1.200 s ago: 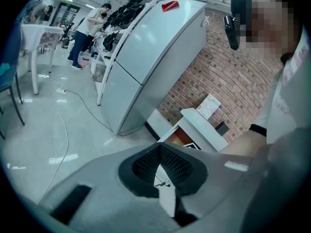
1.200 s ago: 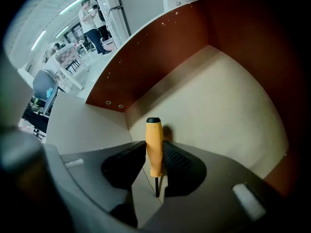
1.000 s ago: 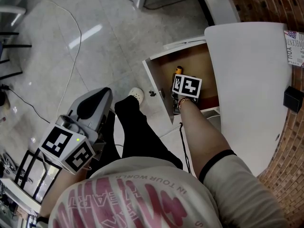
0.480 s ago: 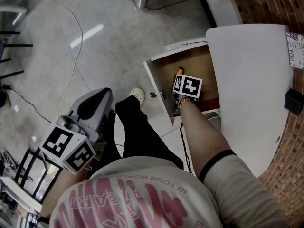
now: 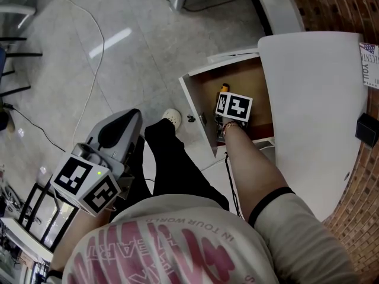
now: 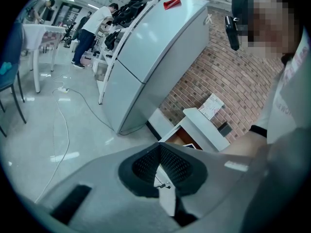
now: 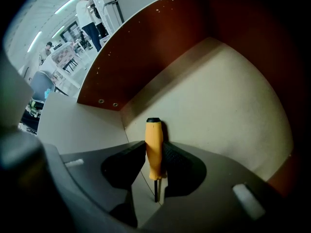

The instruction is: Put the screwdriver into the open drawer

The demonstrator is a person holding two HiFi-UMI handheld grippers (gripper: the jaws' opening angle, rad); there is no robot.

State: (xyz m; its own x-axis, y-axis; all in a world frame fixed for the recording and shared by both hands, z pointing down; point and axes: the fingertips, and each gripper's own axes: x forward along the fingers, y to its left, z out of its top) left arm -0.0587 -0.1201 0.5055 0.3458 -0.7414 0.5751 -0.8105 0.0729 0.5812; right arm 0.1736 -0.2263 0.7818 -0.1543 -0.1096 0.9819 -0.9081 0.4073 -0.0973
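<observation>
The screwdriver (image 7: 153,147) has a yellow handle with a black cap and a thin dark shaft. My right gripper (image 7: 154,148) points steeply down into the open wooden drawer (image 5: 195,108), and its dark pads sit against both sides of the handle. The handle's cap hangs just above the pale drawer floor (image 7: 218,96). In the head view the screwdriver's (image 5: 222,88) orange handle peeks out past the right gripper's marker cube (image 5: 234,107). My left gripper (image 5: 118,129) hangs low at my left side, over the floor. The left gripper (image 6: 158,147) has its pad tips together and holds nothing.
A white tabletop (image 5: 308,111) overhangs the drawer's right side, with a small black box (image 5: 367,126) on it. My leg and shoe (image 5: 170,118) stand just left of the drawer. A cable (image 5: 89,87) trails over the tiled floor. A fridge (image 6: 146,57) and a brick wall stand behind.
</observation>
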